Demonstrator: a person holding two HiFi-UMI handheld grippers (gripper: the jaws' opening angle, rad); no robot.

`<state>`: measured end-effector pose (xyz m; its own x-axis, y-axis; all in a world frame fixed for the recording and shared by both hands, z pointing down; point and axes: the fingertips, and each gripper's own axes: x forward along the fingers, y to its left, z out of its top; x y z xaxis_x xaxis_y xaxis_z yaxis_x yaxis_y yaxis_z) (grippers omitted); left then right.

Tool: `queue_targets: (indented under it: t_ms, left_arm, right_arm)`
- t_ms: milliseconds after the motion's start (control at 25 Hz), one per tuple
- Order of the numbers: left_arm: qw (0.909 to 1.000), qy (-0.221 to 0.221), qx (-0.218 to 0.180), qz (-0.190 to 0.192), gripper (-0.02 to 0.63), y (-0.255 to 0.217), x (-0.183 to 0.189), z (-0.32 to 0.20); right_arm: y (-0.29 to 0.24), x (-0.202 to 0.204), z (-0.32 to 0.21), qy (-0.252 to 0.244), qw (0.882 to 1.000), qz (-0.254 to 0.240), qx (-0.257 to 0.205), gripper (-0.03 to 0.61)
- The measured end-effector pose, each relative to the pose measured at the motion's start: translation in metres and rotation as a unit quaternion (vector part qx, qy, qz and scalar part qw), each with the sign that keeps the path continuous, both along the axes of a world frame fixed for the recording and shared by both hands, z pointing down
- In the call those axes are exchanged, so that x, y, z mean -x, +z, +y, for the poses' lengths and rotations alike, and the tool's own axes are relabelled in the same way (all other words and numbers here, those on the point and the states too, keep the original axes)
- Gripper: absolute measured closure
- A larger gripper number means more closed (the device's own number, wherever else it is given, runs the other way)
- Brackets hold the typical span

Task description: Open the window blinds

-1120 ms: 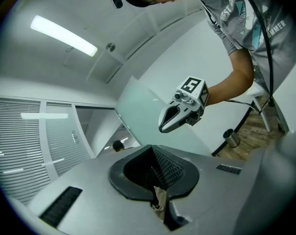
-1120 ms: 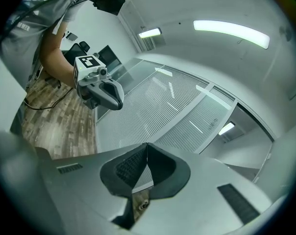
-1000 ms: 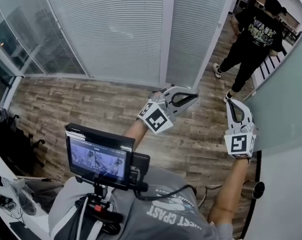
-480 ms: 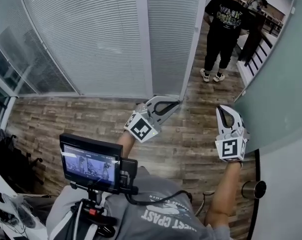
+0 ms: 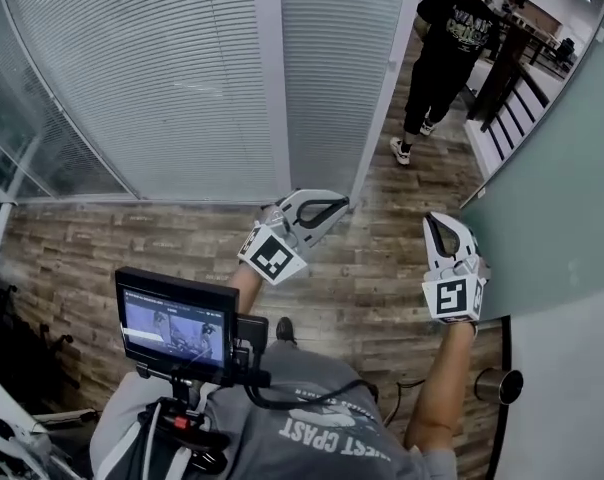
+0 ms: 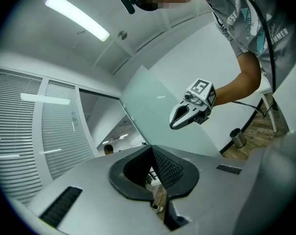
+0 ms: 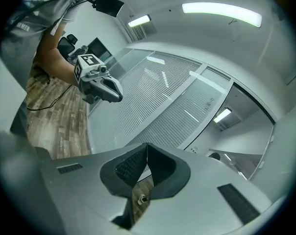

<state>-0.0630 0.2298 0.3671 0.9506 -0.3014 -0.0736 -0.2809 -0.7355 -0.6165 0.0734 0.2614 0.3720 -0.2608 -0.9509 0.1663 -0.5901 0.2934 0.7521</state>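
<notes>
Left gripper [image 5: 332, 204] and right gripper [image 5: 438, 222]: fingers clenched, nothing between them, both held above the wood floor [image 5: 132, 238]. Ahead and well apart, the window blinds [image 5: 162, 78] hang lowered to floor level. Slats run horizontally, turned closed.

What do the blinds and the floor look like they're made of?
The blinds: thin white horizontal slats, likely painted metal or plastic, with a faint sheen. The floor: wood-look planks, brown-grey grain and staggered joints; real wood or laminate, can't tell.
</notes>
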Motion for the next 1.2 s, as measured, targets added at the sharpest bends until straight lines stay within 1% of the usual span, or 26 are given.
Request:
queue_targets:
  t_ms: [160, 320, 440, 600, 720, 880, 1040, 1120, 1200]
  left_arm:
    - [0.9999, 0.012, -0.005, 0.002, 0.611, -0.004, 0.007, -0.069]
    - [0.9999, 0.014, -0.008, 0.003, 0.611, -0.005, 0.015, -0.139]
    - [0.9999, 0.015, 0.001, 0.005, 0.611, -0.001, 0.018, -0.181]
    - [0.9999, 0.004, 0.013, 0.009, 0.611, -0.002, 0.013, -0.248]
    - [0.9998, -0.008, 0.016, 0.006, 0.611, 0.007, -0.005, -0.289]
    - [0.9994, -0.031, 0.015, -0.002, 0.611, 0.02, -0.042, -0.353]
    - [0.9982, -0.058, 0.006, 0.015, 0.611, 0.008, -0.072, -0.43]
    - [0.9974, -0.069, 0.008, 0.02, 0.611, 0.005, -0.084, -0.456]
    - [0.9966, -0.08, 0.011, 0.01, 0.611, 0.009, -0.096, -0.481]
  right_arm:
    - [-0.001, 0.007, -0.075, 0.008, 1.0, 0.002, -0.001, 0.575]
    - [-0.003, 0.018, -0.146, 0.009, 1.0, -0.007, -0.006, 0.575]
    - [0.004, 0.02, -0.195, 0.008, 1.0, 0.006, 0.007, 0.575]
    - [-0.002, 0.011, -0.27, 0.006, 1.0, -0.003, 0.006, 0.575]
    - [0.009, -0.01, -0.322, -0.005, 1.0, -0.003, 0.009, 0.575]
    - [0.024, -0.046, -0.402, -0.026, 1.0, -0.011, 0.011, 0.575]
    - [0.025, -0.075, -0.494, -0.047, 0.999, -0.007, 0.023, 0.575]
    - [0.027, -0.092, -0.533, -0.047, 0.998, 0.003, 0.029, 0.575]
    - [0.028, -0.11, -0.572, -0.032, 0.999, 0.008, 0.025, 0.575]
